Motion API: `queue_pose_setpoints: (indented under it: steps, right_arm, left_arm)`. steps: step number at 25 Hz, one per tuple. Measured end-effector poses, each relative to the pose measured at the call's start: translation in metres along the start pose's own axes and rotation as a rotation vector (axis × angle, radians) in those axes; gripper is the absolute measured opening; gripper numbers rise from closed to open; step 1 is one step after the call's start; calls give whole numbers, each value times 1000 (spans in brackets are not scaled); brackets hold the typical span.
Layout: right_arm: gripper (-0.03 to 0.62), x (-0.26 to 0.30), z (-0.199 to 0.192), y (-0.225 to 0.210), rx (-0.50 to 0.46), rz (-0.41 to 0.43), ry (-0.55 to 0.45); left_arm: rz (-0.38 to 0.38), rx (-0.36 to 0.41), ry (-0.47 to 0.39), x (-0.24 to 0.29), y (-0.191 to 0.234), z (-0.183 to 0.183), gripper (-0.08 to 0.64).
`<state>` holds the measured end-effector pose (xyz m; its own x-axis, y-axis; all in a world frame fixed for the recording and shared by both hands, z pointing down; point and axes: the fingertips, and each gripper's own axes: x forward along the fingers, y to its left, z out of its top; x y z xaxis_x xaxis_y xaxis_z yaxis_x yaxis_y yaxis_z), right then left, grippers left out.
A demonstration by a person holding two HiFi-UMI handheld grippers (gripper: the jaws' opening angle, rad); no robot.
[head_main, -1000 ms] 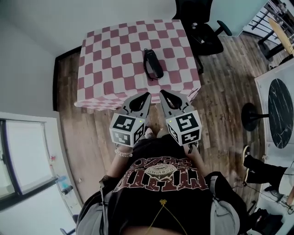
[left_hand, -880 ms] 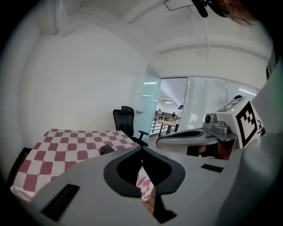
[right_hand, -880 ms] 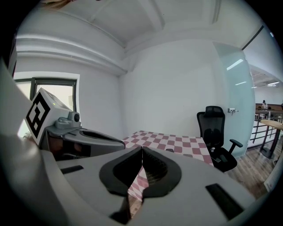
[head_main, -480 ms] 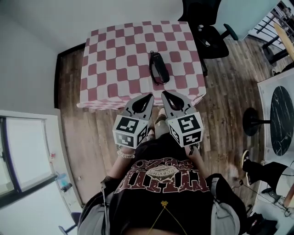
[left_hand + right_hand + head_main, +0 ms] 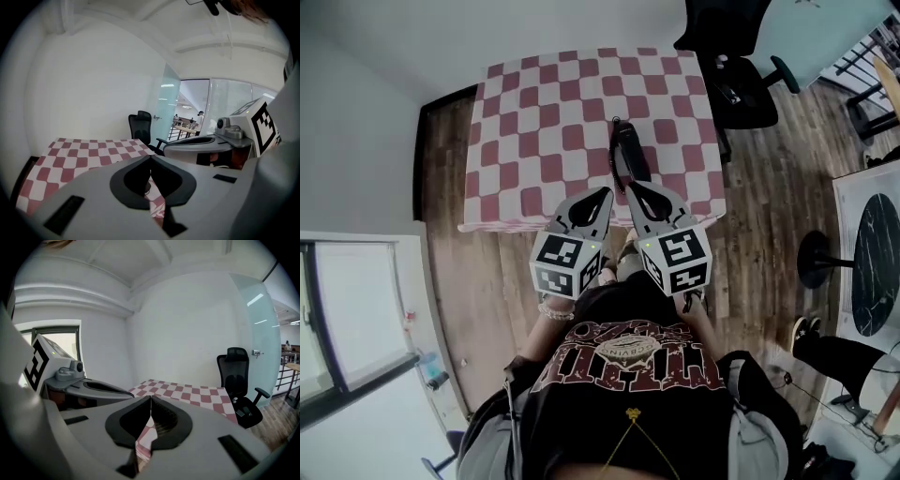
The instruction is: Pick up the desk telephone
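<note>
A black desk telephone [image 5: 630,155] lies lengthwise on the table with the pink-and-white checked cloth [image 5: 534,131], right of its middle. My left gripper [image 5: 605,192] and right gripper [image 5: 631,188] are side by side at the table's near edge, both shut and empty, their tips just short of the phone's near end. In the left gripper view the left gripper [image 5: 150,157] has its jaws meeting, with the checked table [image 5: 79,152] beyond. In the right gripper view the right gripper [image 5: 150,398] is likewise shut, facing the table [image 5: 187,392]. The jaws hide the phone in both gripper views.
A black office chair [image 5: 741,56] stands at the table's far right corner, also seen as the chair [image 5: 236,369] in the right gripper view. A round dark table top [image 5: 874,253] and a person's legs [image 5: 834,352] are to the right. A white wall runs behind the table.
Both grippers have moved forward together toward the table; their tips now reach its near edge, closer to the phone. Both stayed shut.
</note>
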<state>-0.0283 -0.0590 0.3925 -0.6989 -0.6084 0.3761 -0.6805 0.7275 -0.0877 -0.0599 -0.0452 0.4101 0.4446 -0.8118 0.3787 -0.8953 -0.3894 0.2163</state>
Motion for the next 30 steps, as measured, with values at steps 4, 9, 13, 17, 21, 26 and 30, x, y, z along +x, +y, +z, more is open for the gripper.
queue_pose_setpoints:
  steps: [4, 9, 13, 17, 21, 26, 30]
  right_arm:
    - [18, 17, 11, -20, 13, 1, -3]
    - [18, 35, 17, -47, 18, -4, 24]
    - [18, 50, 22, -64, 21, 16, 34]
    - [18, 64, 25, -78, 10, 37, 44]
    - [18, 75, 21, -91, 10, 56, 66]
    - [18, 84, 19, -109, 8, 72, 85]
    - [18, 90, 18, -120, -6, 83, 91]
  left_arm:
    - [10, -1, -4, 21, 16, 20, 8]
    - [46, 1, -3, 41, 34, 36, 8]
    - [54, -12, 14, 58, 42, 41, 8]
    - [59, -23, 36, 72, 48, 40, 8]
    - [72, -38, 52, 87, 54, 38, 8]
    - [79, -43, 53, 111, 59, 43, 8]
    - [88, -58, 51, 123, 61, 40, 8]
